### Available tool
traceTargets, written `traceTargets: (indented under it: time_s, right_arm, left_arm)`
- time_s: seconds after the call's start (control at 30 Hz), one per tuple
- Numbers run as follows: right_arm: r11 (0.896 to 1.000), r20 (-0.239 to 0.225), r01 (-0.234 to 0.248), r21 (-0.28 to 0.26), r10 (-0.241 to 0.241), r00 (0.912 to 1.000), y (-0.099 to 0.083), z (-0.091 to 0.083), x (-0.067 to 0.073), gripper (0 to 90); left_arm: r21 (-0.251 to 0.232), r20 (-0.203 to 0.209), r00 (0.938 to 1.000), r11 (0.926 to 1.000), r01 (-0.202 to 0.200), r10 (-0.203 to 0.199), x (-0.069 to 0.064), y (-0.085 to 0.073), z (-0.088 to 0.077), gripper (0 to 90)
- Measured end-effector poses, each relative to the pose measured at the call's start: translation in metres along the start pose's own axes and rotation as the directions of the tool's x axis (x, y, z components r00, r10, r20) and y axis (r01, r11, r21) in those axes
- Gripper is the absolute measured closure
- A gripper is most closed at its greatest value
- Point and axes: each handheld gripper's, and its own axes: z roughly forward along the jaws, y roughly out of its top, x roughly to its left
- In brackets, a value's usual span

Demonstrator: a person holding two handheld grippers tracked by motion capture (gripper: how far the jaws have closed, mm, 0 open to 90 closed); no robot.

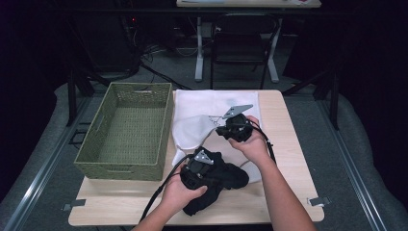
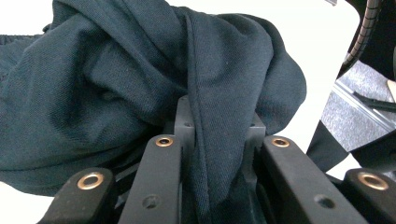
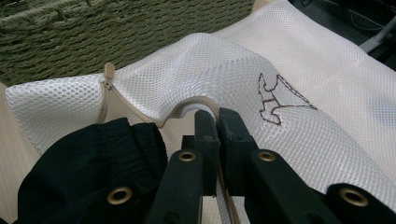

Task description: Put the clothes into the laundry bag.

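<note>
In the high view, the jaws of the left gripper [image 1: 198, 169] are being hidden by its own body and by the bunched dark garment [image 1: 216, 185]. In the left gripper view, the garment [image 2: 140, 84] is being cut off by the top and left edges, and the pad faces are being covered by the fold pinched between them. In the right gripper view, the white mesh bag [image 3: 233, 79] is being cut off at the right edge; what the small stitched mark [image 3: 275, 100] depicts cannot be told.
</note>
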Motion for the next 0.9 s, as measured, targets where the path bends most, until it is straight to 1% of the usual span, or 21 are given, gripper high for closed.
traceTargets:
  time_s: [0.17,0.27,0.37,0.43,0.6,0.73,0.8,0.83,0.9]
  right_arm:
    - [1.000,0.000,-0.001,0.005,0.001,1.0000,0.000,0.001,0.002,86.7]
    - [1.000,-0.002,0.006,0.008,-0.006,1.0000,0.000,0.002,0.002,86.7]
    - [1.000,-0.002,0.005,0.009,-0.005,1.0000,-0.001,0.002,0.003,86.7]
    - [1.000,-0.004,0.005,0.010,-0.005,1.0000,-0.001,0.002,0.003,86.7]
    - [1.000,-0.003,0.004,0.007,-0.004,1.0000,0.000,0.002,0.004,86.7]
    - [1.000,-0.004,0.006,0.006,-0.006,1.0000,-0.001,0.001,0.004,86.6]
    - [1.000,-0.005,0.005,0.005,-0.005,1.0000,0.000,0.001,0.004,86.7]
    - [1.000,-0.005,0.006,0.005,-0.006,1.0000,0.000,0.001,0.003,86.7]
    - [1.000,-0.006,0.004,0.003,-0.004,1.0000,0.000,0.001,0.004,86.7]
  left_arm:
    - [-0.021,-0.012,0.9998,0.9997,0.014,-0.014,0.003,0.003,-0.004,76.1]
    - [-0.043,-0.022,0.9994,0.9987,0.026,-0.027,0.005,0.007,-0.007,76.1]
    - [-0.060,-0.043,0.9987,0.9979,0.024,-0.026,0.008,0.013,-0.008,76.1]
    - [-0.070,-0.051,0.9981,0.9971,0.031,-0.035,0.011,0.016,-0.008,76.1]
    - [-0.077,-0.063,0.9968,0.9961,0.043,-0.048,0.018,0.026,-0.004,76.1]
    - [-0.077,-0.071,0.9962,0.9960,0.045,-0.050,0.022,0.032,0.000,76.1]
    - [-0.079,-0.061,0.9964,0.9954,0.054,-0.059,0.022,0.035,0.001,76.0]
    - [-0.076,-0.055,0.9970,0.9958,0.051,-0.055,0.021,0.036,0.001,76.0]
    - [-0.075,-0.060,0.9972,0.9964,0.040,-0.045,0.018,0.039,0.004,76.0]
